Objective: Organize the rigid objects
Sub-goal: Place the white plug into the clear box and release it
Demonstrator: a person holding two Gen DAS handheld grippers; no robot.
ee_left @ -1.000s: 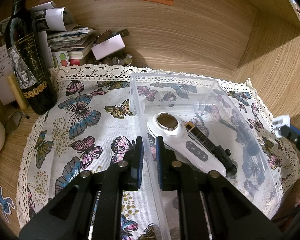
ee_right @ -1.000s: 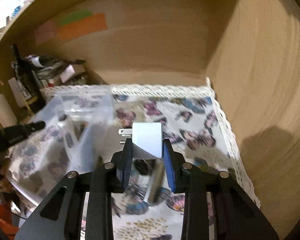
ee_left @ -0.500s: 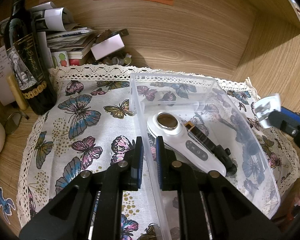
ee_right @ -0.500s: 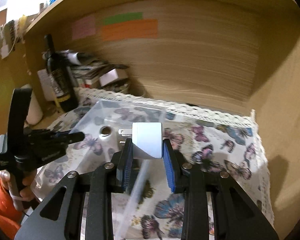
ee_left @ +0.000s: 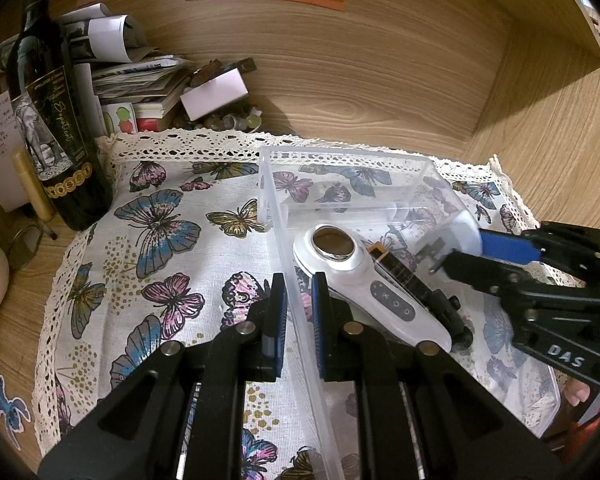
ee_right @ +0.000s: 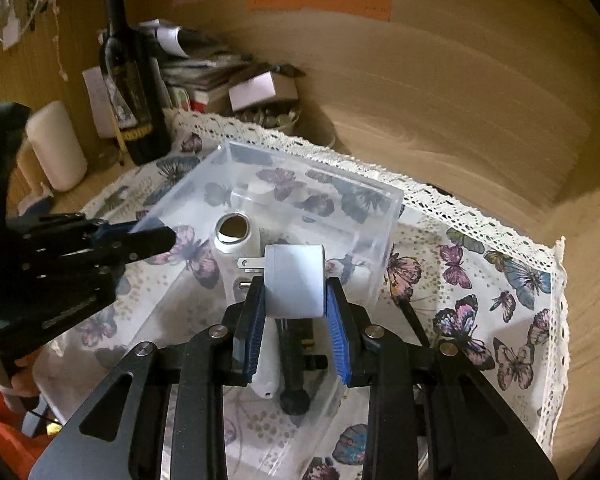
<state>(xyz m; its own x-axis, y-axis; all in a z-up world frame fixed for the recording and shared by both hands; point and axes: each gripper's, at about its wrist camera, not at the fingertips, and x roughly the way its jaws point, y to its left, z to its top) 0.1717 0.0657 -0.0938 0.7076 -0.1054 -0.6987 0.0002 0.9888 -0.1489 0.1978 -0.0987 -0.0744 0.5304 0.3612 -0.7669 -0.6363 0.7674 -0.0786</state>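
A clear plastic bin (ee_left: 342,153) (ee_right: 314,169) stands on a butterfly cloth (ee_left: 160,240). My left gripper (ee_left: 298,282) (ee_right: 152,236) is shut on the bin's left wall. Inside the bin lie a white handheld device (ee_left: 364,276) (ee_right: 236,236) and, partly under it, a black tool (ee_left: 420,284) (ee_right: 294,360). My right gripper (ee_right: 296,300) (ee_left: 464,250) is shut on a white plug charger (ee_right: 296,280) (ee_left: 466,232). It holds the charger above the bin's right half, prongs pointing left. In the left wrist view the charger is blurred.
A dark wine bottle (ee_left: 56,120) (ee_right: 134,92), stacked books and papers (ee_left: 140,80) and a small white box (ee_left: 214,94) crowd the back left corner. A white candle (ee_right: 56,148) stands left of the cloth. Wooden walls close the back and right. An orange sleeve (ee_right: 0,432) shows at lower left.
My right gripper has carried the charger leftward from beside the bin to over its inside. The left gripper and the bin have stayed put.
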